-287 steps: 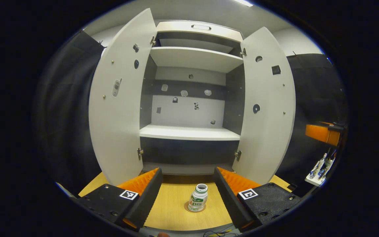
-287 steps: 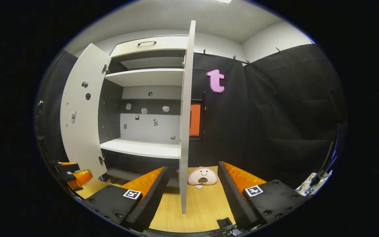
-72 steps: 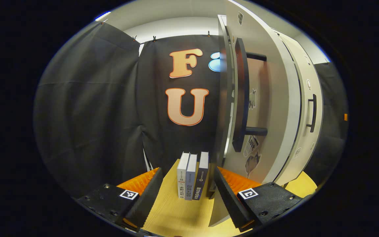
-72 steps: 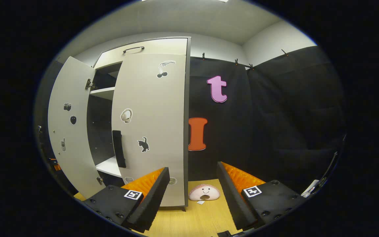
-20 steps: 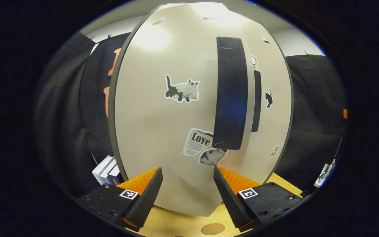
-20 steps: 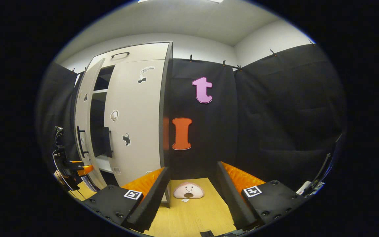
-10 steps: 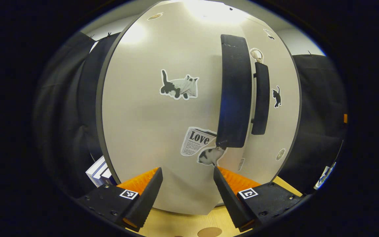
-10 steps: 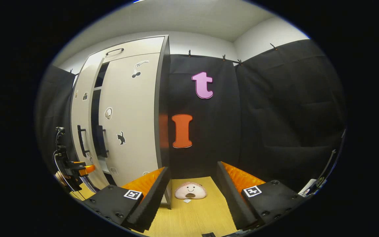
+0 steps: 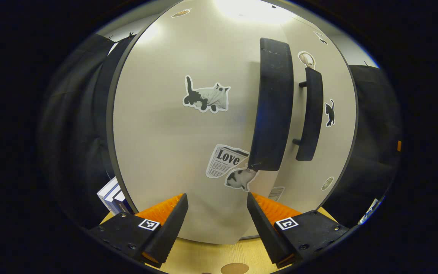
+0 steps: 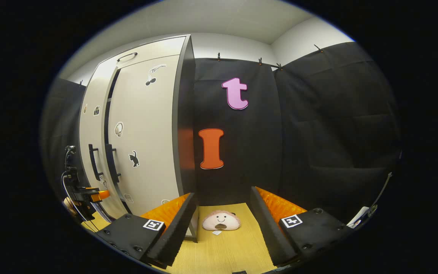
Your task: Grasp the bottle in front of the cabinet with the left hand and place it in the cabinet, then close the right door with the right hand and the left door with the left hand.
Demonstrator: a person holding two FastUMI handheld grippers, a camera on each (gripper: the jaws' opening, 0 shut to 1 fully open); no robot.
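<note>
Left door (image 9: 173, 125) close ahead, left gripper (image 9: 215, 213) wide apart, empty, right gripper (image 10: 222, 219) likewise

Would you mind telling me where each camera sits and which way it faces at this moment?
Left gripper view: rides the left gripper, close to the left door, facing it squarely; its open fingers show below.
Right gripper view: rides the right gripper, off the cabinet's right side, facing the pink plush toy on the floor; its open fingers show below.
Shared: both door handles and the cat sticker.
</note>
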